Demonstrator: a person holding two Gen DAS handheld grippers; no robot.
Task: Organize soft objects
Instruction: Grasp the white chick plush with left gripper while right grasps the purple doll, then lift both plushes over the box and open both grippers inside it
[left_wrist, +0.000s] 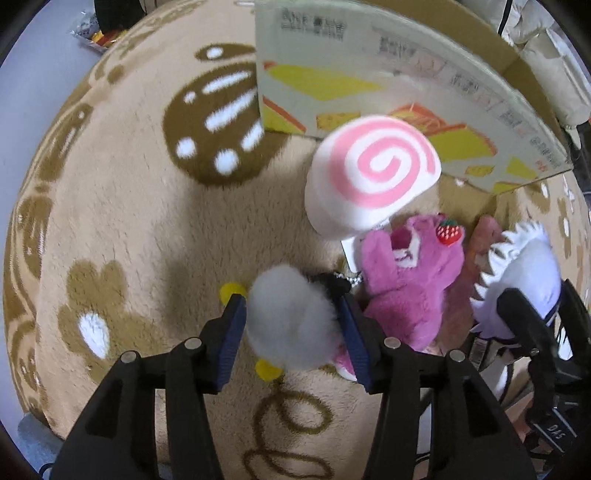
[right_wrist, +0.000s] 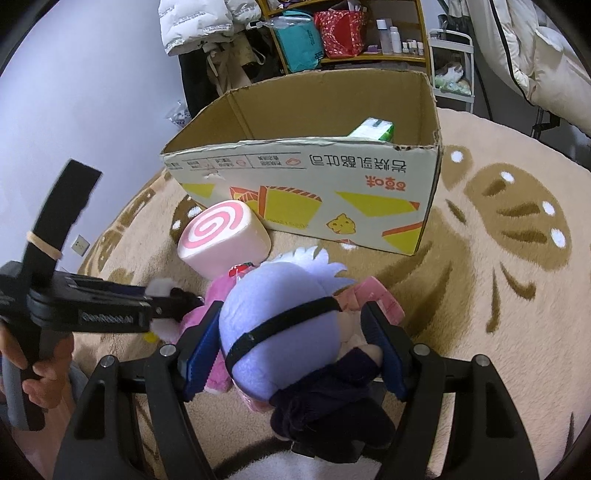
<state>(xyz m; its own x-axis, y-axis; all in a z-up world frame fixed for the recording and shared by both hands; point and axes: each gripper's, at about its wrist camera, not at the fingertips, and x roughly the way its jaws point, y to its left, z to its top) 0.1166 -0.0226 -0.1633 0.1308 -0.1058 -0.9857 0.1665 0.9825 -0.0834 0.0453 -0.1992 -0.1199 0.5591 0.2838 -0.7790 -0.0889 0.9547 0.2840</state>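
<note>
Fluffy white plush (left_wrist: 291, 317) clamped in left hand-held gripper (left_wrist: 291, 321); lilac-haired doll (right_wrist: 280, 332) clamped in right hand-held gripper (right_wrist: 295, 347). Cardboard box (right_wrist: 306, 184) at twelve o'clock on rug (right_wrist: 498, 295), long axis crosswise, nearer right.

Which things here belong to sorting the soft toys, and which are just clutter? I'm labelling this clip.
Job:
- white fluffy toy, in the left hand-held gripper
- lavender-haired doll, in the right hand-held gripper
- pink strawberry bear
- swirl roll plush
- cardboard box

Lying about:
- patterned rug
- shelf bottles
- red bag
- padded jacket
</note>
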